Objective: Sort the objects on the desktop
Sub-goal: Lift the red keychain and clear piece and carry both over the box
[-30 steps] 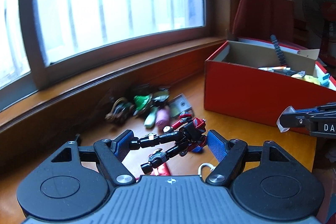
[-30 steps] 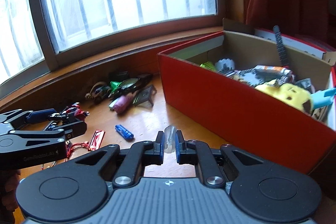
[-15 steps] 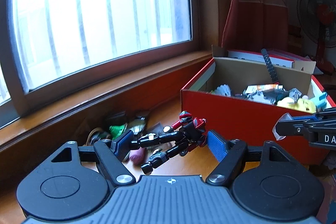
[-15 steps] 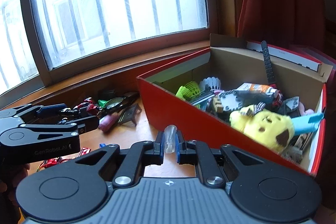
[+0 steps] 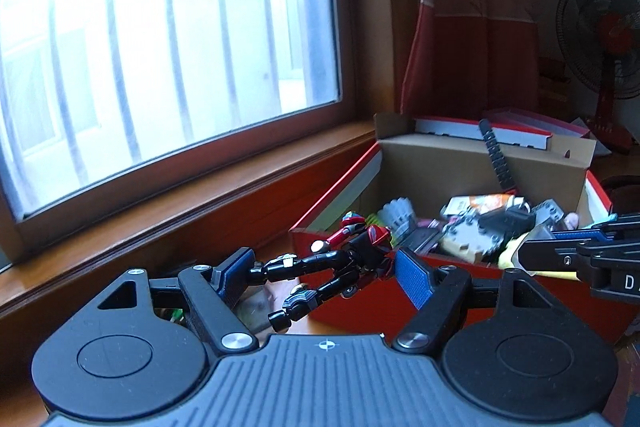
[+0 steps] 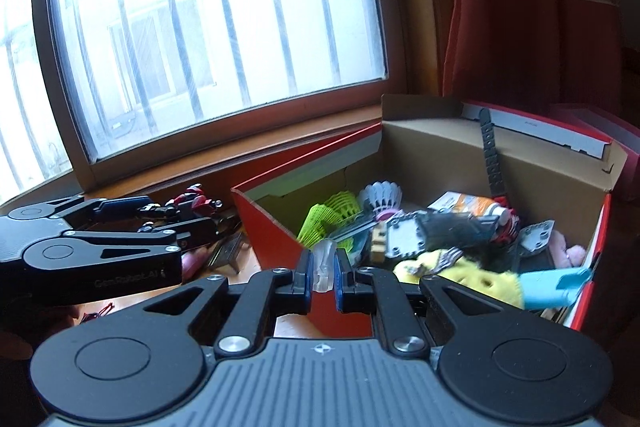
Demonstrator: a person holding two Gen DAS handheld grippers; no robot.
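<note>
The red box (image 6: 276,223) is the biggest thing before me, sitting on the worktop (image 5: 304,323) at my two o'clock below the window, its top open so loose things can drop in. It already holds a heap: a yellow plush toy (image 6: 472,277), a white shuttlecock (image 6: 382,197) and a green one (image 6: 332,217) toward its eleven o'clock corner, and a black strap (image 6: 492,163) leaning on the far wall at twelve.

My left gripper (image 5: 324,273) spans the toy robot (image 5: 344,259) end to end, one pad at its feet and the other at its shoulder, carrying it in the air just short of the box's near corner; I judge it is bound for the heap.

My right gripper (image 6: 322,267) is nearly closed on a small clear piece (image 6: 323,259), pinched upright at my twelve o'clock, just at the box's near wall.

A few small items (image 6: 224,255) lie on the worktop at my ten o'clock, left of the box.
</note>
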